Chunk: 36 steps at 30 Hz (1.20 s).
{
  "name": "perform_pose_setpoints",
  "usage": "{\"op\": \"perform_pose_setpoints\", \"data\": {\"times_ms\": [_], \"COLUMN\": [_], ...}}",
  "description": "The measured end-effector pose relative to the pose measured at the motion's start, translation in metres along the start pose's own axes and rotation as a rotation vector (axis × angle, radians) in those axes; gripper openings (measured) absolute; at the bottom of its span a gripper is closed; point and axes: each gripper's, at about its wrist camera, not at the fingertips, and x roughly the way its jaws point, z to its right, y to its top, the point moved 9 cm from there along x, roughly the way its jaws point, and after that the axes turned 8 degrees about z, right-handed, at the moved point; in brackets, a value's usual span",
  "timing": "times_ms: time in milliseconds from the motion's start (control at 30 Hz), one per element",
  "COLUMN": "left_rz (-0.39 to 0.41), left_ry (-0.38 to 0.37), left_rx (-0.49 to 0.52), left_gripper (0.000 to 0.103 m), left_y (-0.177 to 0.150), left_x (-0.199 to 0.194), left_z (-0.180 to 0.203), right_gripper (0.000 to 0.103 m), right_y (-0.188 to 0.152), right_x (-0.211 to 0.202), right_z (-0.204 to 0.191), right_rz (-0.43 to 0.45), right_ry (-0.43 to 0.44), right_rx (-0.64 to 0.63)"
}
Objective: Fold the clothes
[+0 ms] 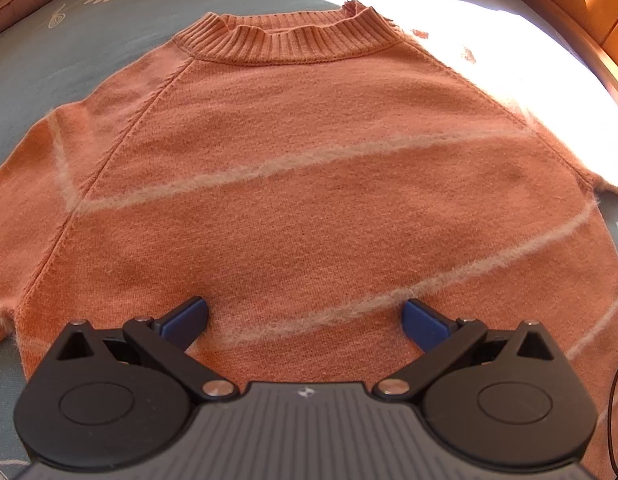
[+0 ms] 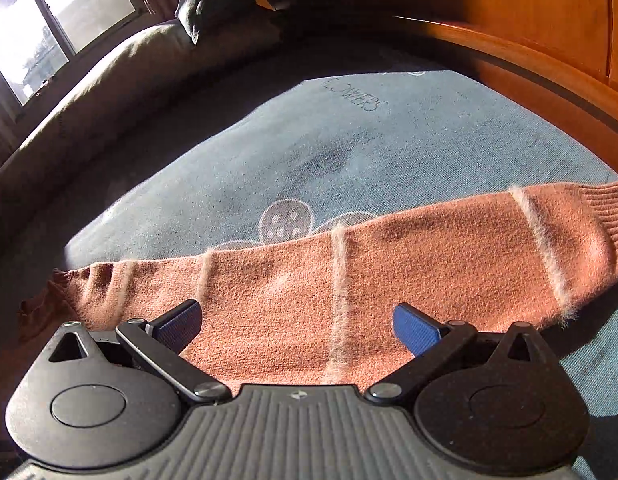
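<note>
Left wrist view: left gripper (image 1: 305,320) gapes over a flat sweater (image 1: 301,152); right gripper (image 2: 295,326) (also apart) should pinch the sleeve (image 2: 349,264) near its cuff.

A blue-grey flower-print bedsheet (image 1: 37,64) carries an orange striped sweater (image 1: 293,168) spread flat.

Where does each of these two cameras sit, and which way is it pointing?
Left wrist: rides on the left tool, looking forward over the orange sweater's body toward its ribbed collar; only the tool's open blue fingers show.
Right wrist: rides on the right tool, looking across a sleeve toward a window; again only open fingers show.
Shared: the same striped sweater on the blue-grey bedspread. No person appears.
</note>
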Motion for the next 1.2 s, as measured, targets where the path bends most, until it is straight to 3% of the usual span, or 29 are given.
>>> {"op": "perform_pose_setpoints", "data": {"times_ms": [167, 267, 400, 533, 833, 1033, 1200], "left_rz": [0.004, 0.012, 0.009, 0.012, 0.015, 0.004, -0.006], "left_ry": [0.007, 0.009, 0.008, 0.002, 0.005, 0.007, 0.009], "left_rx": [-0.005, -0.006, -0.007, -0.007, -0.008, -0.009, -0.009], "left_gripper": [0.103, 0.103, 0.103, 0.103, 0.103, 0.103, 0.103], "left_y": [-0.001, -0.002, -0.002, -0.002, 0.001, 0.001, 0.002], "left_x": [0.0, 0.0, 0.0, -0.001, -0.001, -0.001, 0.0], "left_z": [0.002, 0.002, 0.003, 0.002, 0.003, 0.003, 0.003], "right_gripper": [0.103, 0.103, 0.102, 0.103, 0.103, 0.103, 0.103], "right_y": [-0.02, -0.04, -0.047, -0.028, 0.016, 0.05, 0.051], "right_x": [-0.003, 0.001, 0.005, 0.001, 0.002, -0.021, -0.014], "right_z": [-0.059, -0.084, -0.073, -0.05, 0.045, 0.103, 0.157], "right_rz": [-0.048, -0.089, -0.086, -0.059, 0.007, 0.138, 0.127], "right_ry": [0.205, 0.255, 0.164, 0.08, -0.056, -0.225, -0.302], "right_rx": [0.01, -0.038, -0.082, -0.04, 0.061, 0.036, 0.097]}}
